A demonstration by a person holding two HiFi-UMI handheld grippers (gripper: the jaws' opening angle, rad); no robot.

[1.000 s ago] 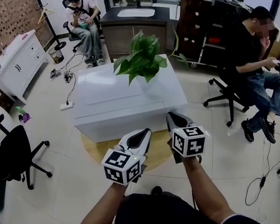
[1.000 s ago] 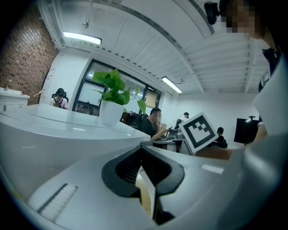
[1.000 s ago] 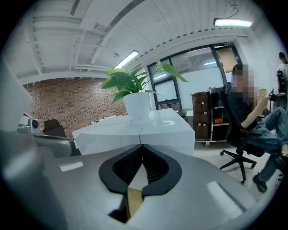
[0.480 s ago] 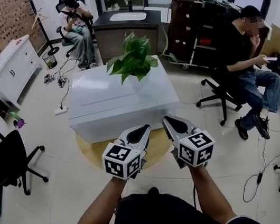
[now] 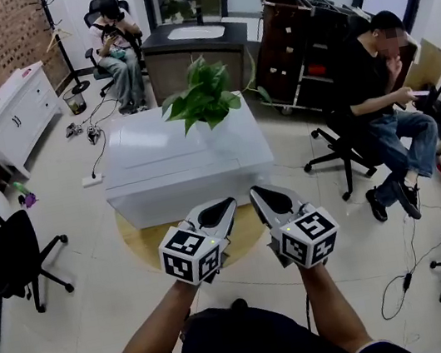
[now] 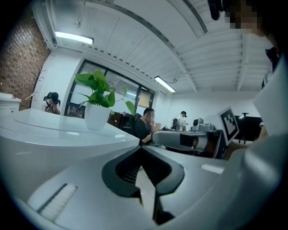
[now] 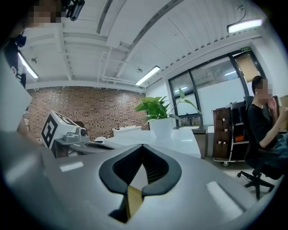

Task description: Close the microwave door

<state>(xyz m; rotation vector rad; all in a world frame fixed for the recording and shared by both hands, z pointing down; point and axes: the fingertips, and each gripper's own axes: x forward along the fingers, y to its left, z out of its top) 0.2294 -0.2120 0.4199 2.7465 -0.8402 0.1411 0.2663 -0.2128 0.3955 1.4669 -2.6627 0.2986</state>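
Since no microwave shows, the grey left gripper [image 5: 228, 207] and grey right gripper [image 5: 256, 193], jaws together and empty, probably must first find it.

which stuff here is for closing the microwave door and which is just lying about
For the job: left tool and right tool, both shut and empty. No microwave is in view.

Lying about: table, plant, chair, cabinet.

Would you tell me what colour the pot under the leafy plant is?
White: a glossy round plant pot, clearest in the left gripper view.
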